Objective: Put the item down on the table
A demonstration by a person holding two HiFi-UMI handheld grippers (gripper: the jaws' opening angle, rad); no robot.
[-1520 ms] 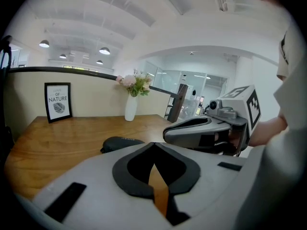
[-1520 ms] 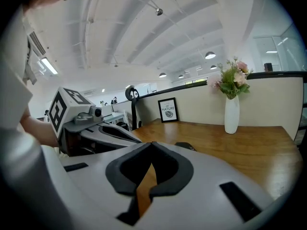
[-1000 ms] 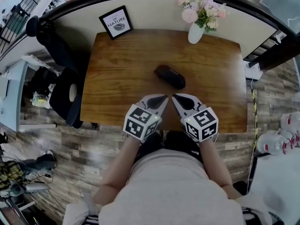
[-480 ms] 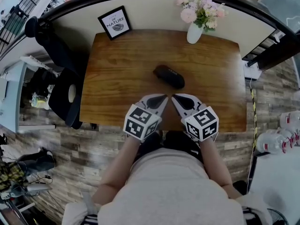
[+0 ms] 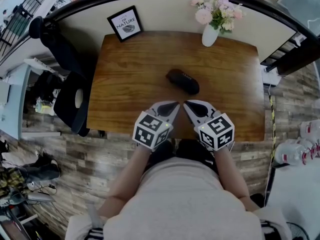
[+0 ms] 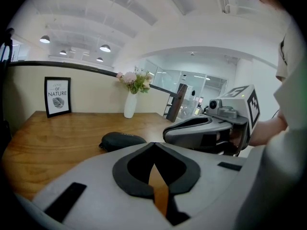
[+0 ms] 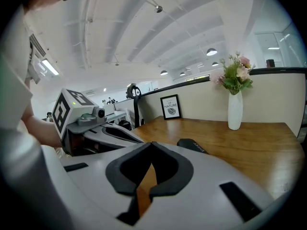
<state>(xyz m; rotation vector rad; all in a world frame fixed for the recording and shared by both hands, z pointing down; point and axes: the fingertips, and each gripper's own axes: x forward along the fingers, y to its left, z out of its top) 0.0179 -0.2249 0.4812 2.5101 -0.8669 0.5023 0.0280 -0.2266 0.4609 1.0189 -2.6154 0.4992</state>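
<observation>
left tongs (image 5: 173, 105): jaws pressed together, tips meeting, nothing pinched; held over near part of table, angled inward
right tongs (image 5: 188, 105): jaws pressed together as well, nothing between; just beside left tongs, tips close to each other, marker cubes at near table edge
table (image 5: 125, 79): brown wood, far edge against cream wall panel
vase (image 5: 209, 35): white, upright at far edge, right of centre; holds pink and white flowers
framed print (image 5: 124, 24): black frame, stands at far left corner, reads "NATURE"; well apart from vase
black case (image 5: 182, 81): oblong, lies flat on table near its middle, slightly skewed; ahead of both tongs and apart from them, touched by neither; already down on the wood, between tongs and vase
</observation>
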